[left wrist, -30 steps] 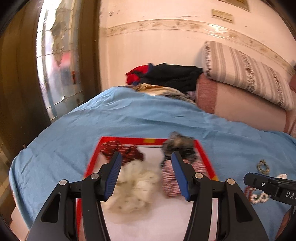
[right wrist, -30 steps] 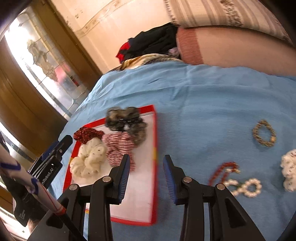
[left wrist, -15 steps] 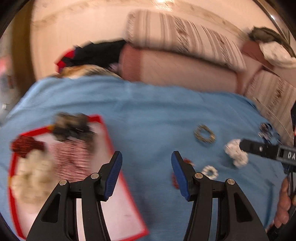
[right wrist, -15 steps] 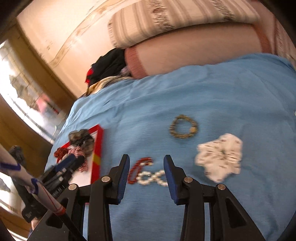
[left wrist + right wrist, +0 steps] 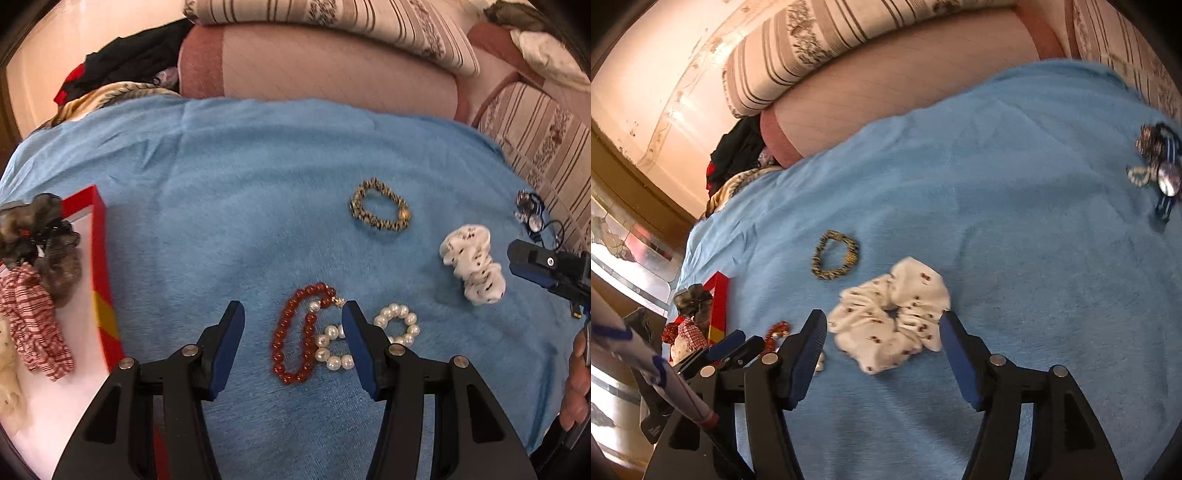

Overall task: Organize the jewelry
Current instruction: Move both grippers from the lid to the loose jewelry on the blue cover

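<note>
Right gripper jaws just opening, now wide, empty, framing white scrunchie on blue blanket; left gripper part-open, empty, over red bead bracelet and pearl bracelet; red-edged tray at blanket's left edge holds scrunchies; step: reach for pickup; next: descend, close on scrunchie.

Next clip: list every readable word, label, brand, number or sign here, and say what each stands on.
No text is legible.
left gripper: faint pale print low on its black body, right wrist view, too small to read.
red tray: yellow patch on the rim, no lettering visible.
</note>
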Action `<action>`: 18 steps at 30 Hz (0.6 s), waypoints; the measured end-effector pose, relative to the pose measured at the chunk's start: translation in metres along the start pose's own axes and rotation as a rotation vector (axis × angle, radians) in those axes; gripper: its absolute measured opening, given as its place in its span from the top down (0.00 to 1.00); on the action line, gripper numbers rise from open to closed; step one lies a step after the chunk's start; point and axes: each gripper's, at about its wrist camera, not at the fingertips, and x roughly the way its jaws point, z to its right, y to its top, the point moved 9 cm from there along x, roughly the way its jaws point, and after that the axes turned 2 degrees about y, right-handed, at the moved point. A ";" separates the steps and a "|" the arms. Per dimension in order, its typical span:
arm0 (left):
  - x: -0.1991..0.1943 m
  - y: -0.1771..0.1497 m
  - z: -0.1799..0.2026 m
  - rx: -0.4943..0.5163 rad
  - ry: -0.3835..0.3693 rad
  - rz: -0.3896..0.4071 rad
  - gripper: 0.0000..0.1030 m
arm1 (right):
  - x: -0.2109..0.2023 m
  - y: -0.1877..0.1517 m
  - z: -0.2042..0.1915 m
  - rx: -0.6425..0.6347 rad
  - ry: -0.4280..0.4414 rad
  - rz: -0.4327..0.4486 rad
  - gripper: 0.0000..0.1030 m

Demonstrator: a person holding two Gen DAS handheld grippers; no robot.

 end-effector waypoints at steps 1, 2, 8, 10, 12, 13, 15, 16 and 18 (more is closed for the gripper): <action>0.003 -0.001 -0.002 0.003 0.004 -0.004 0.48 | 0.003 -0.001 0.002 0.009 0.008 -0.007 0.34; 0.005 -0.002 -0.003 0.004 0.005 -0.010 0.48 | 0.006 -0.001 0.004 0.016 0.015 -0.014 0.34; 0.019 -0.005 -0.007 0.011 0.020 -0.029 0.50 | 0.019 -0.004 0.003 0.011 0.023 -0.037 0.33; 0.023 -0.003 -0.006 0.046 0.056 -0.023 0.54 | 0.020 -0.004 0.002 0.004 0.018 -0.039 0.33; 0.025 -0.002 -0.007 0.069 0.101 -0.020 0.64 | 0.022 -0.004 0.004 -0.003 0.002 -0.040 0.33; 0.025 0.000 -0.010 0.078 0.137 -0.016 0.67 | 0.022 -0.003 0.005 0.000 0.004 -0.040 0.33; 0.025 0.002 -0.017 0.068 0.176 -0.015 0.70 | 0.023 -0.003 0.007 0.006 0.000 -0.041 0.32; 0.025 0.003 -0.021 0.062 0.194 -0.013 0.71 | 0.023 -0.003 0.008 0.005 -0.002 -0.041 0.32; 0.025 0.003 -0.026 0.051 0.193 -0.016 0.73 | 0.025 -0.004 0.008 -0.005 -0.006 -0.048 0.32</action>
